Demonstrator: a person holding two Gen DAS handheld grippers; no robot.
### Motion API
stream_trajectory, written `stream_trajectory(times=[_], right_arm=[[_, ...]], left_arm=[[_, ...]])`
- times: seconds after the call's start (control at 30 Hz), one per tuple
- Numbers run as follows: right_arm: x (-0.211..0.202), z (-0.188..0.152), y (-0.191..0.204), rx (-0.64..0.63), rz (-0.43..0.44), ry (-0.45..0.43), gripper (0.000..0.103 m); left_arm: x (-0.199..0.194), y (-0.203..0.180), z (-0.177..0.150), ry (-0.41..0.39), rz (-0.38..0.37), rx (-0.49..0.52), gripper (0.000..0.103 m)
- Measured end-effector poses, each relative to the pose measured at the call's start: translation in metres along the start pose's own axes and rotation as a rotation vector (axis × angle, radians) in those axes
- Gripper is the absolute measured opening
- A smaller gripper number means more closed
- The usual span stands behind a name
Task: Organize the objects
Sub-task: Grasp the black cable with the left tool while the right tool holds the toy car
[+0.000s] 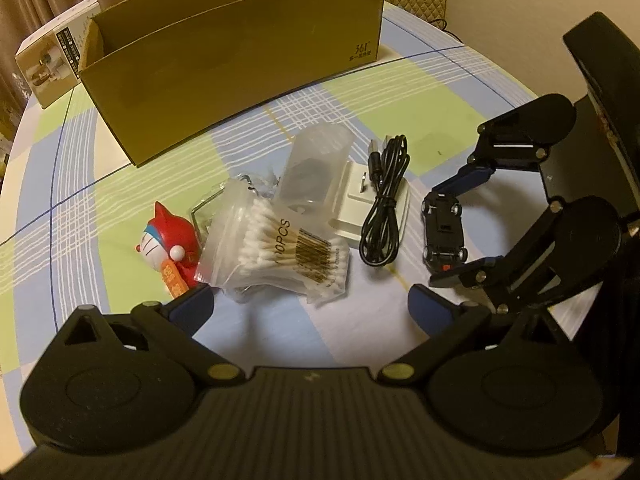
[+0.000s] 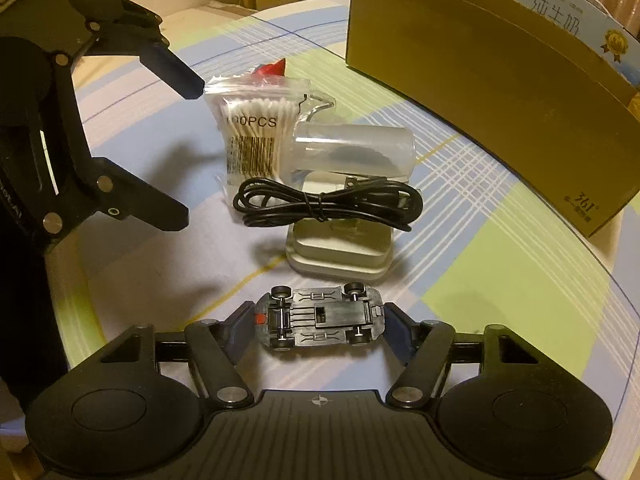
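A small black toy car (image 2: 320,318) lies upside down on the counter (image 2: 500,300), wheels up. The right gripper (image 2: 319,322) has its jaws at the car's two ends, pinching it nose to tail. Just beyond the car sits a white charger (image 2: 340,254) with a coiled black cable (image 2: 326,202) lying across it. Beyond the car again, a clear plastic tube (image 2: 356,150) rests against the charger, with a bag of cotton swabs (image 2: 252,136) beside it. A red toy figure (image 1: 170,240) lies past the swab bag, farthest from the car. The left gripper (image 1: 310,312) hovers near the swab bag, to one side of the car, jaws spread and holding nothing. An open cardboard box (image 1: 224,76) stands behind the whole group, well apart from the car.
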State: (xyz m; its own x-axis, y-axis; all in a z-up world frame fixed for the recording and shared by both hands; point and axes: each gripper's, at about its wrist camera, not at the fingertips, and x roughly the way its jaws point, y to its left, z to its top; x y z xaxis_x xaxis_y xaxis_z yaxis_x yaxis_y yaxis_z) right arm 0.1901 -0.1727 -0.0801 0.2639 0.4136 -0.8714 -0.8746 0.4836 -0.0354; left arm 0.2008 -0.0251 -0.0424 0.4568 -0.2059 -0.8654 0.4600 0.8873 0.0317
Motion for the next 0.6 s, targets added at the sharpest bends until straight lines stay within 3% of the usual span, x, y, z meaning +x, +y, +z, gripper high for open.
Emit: stream_trajectory(times=[0.2,0.47,0.6], right_arm=[[-0.021,-0.005,-0.009,0.120,-0.076,-0.032,0.064],[-0.048,-0.017,-0.027,0.267,-0.130,-0.073,0.064],[-0.051,-0.021,-0.034,0.323,-0.138,-0.090,0.064]], left_arm=[[-0.005,-0.004,0.006,-0.028,-0.002,0.005,0.088],[-0.013,-0.018,0.020,-0.074,0.010,0.043,0.082],[-0.015,-0.028,0.024,-0.093,0.010,0.076,0.069]])
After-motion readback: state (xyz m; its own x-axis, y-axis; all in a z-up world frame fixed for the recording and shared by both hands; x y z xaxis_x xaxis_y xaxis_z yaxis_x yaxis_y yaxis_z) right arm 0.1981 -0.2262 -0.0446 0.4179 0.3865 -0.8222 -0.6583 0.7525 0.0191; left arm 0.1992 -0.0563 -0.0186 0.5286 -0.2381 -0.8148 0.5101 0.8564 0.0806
